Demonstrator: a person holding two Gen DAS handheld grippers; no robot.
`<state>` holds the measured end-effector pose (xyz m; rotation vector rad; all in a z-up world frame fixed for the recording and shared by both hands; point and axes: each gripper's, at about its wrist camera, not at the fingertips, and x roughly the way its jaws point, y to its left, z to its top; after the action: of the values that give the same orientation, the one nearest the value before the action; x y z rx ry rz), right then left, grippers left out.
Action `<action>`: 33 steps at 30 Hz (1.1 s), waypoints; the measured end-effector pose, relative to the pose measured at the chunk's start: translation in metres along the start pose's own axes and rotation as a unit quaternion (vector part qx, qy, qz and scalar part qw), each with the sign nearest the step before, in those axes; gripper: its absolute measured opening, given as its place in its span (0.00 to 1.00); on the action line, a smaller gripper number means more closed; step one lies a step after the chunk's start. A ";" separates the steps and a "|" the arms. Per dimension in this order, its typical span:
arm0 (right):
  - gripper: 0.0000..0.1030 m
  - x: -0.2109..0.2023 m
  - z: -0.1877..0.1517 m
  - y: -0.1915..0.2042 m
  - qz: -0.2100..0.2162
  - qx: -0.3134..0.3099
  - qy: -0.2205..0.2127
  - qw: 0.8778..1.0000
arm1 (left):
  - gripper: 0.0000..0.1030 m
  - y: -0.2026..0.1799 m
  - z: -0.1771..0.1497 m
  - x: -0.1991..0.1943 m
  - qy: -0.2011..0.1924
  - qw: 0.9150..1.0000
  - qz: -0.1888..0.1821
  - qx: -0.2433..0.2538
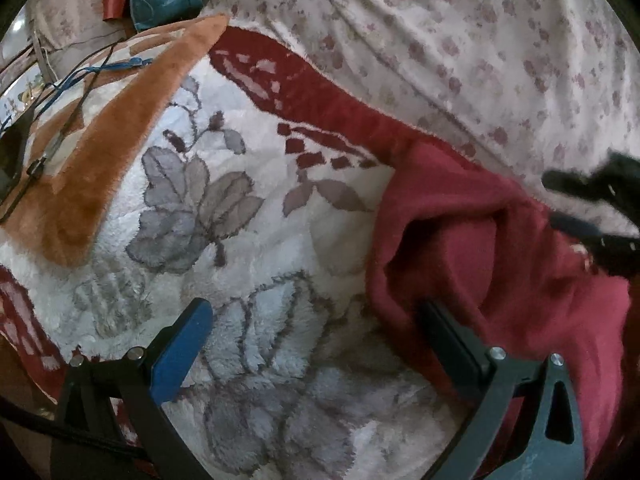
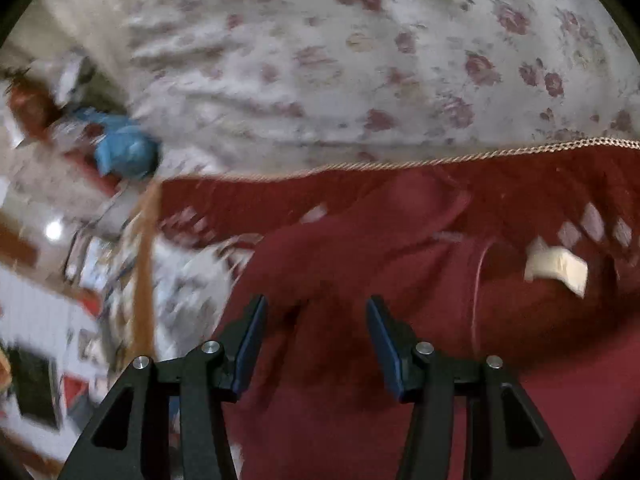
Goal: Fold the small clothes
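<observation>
Nearest, the left gripper (image 1: pixel 320 344) is seen with jaws wide apart and angled steeply down, one finger (image 1: pixel 452 340) tucked under the edge of the red garment (image 1: pixel 480 240) that lies on the flowered blanket (image 1: pixel 224 216). Likewise, the right gripper (image 2: pixel 316 344) is held open over that garment, nothing pressed between its jaws. Soft, light, limp cloth is judged; a hem or corner should be pinched. Beyond the blanket, a flowered sheet (image 1: pixel 440 40) is spread.
</observation>
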<state>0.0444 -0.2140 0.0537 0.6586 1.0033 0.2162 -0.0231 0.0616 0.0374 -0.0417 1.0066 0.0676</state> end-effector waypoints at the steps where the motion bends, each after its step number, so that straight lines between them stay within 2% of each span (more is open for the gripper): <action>1: 0.54 0.006 0.006 -0.004 -0.002 0.009 0.001 1.000 | 1.00 0.000 0.001 0.003 0.004 1.000 0.006 0.004; 4: 0.54 0.031 0.021 -0.023 -0.038 0.048 0.032 0.998 | 1.00 0.001 0.006 0.010 0.012 1.000 0.012 0.002; 6: 0.54 0.042 0.026 -0.032 -0.018 0.074 0.037 0.996 | 1.00 0.001 0.007 0.011 0.014 1.000 0.012 0.000; 9: 0.52 0.052 0.034 -0.031 -0.019 0.060 0.019 0.998 | 1.00 0.001 0.010 0.012 0.010 1.000 0.018 -0.001; 10: 0.42 0.055 0.035 -0.030 -0.023 0.054 0.018 0.998 | 1.00 0.002 0.010 0.013 0.010 1.000 0.020 -0.001; 11: 0.08 0.058 0.036 -0.028 -0.033 0.046 0.021 0.998 | 1.00 0.003 0.011 0.012 0.009 1.000 0.020 -0.003; 12: 0.07 0.061 0.036 -0.027 -0.035 0.044 0.022 0.998 | 1.00 0.004 0.011 0.011 0.007 1.000 0.016 -0.007; 14: 0.07 0.047 0.036 -0.020 -0.020 0.027 0.003 0.999 | 1.00 0.008 0.013 0.006 -0.004 1.000 0.002 -0.017; 17: 0.07 -0.008 0.032 0.006 0.016 -0.030 -0.034 0.999 | 1.00 0.013 0.010 -0.014 -0.038 0.998 -0.037 -0.021; 20: 0.07 -0.078 0.020 0.022 0.035 -0.079 -0.069 0.994 | 1.00 0.013 0.005 -0.035 -0.071 0.991 -0.110 -0.007; 22: 0.07 -0.126 0.009 0.022 0.032 -0.102 -0.096 0.990 | 1.00 0.009 0.001 -0.042 -0.068 0.986 -0.155 0.010; 23: 0.07 -0.147 0.002 0.016 0.022 -0.105 -0.107 0.988 | 1.00 0.005 -0.002 -0.043 -0.062 0.983 -0.171 0.020; 26: 0.07 -0.181 -0.016 -0.008 -0.007 -0.098 -0.112 0.989 | 1.00 -0.009 -0.009 -0.045 -0.053 0.979 -0.190 0.050; 28: 0.07 -0.194 -0.032 -0.034 -0.057 -0.091 -0.110 0.988 | 1.00 -0.018 -0.015 -0.048 -0.054 0.977 -0.194 0.074; 30: 0.10 -0.189 -0.046 -0.060 -0.090 -0.079 -0.084 0.989 | 1.00 -0.025 -0.019 -0.050 -0.051 0.975 -0.192 0.099; 31: 0.11 -0.179 -0.053 -0.072 -0.118 -0.080 -0.050 0.989 | 1.00 -0.030 -0.023 -0.050 -0.050 0.975 -0.182 0.115; 33: 0.40 -0.167 -0.067 -0.082 -0.188 -0.106 0.005 0.976 | 1.00 -0.035 -0.031 -0.049 -0.043 0.975 -0.170 0.135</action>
<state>-0.1109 -0.3272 0.0985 0.2650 1.0781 -0.0081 -0.0726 0.0232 0.0626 0.0379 0.9028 -0.3782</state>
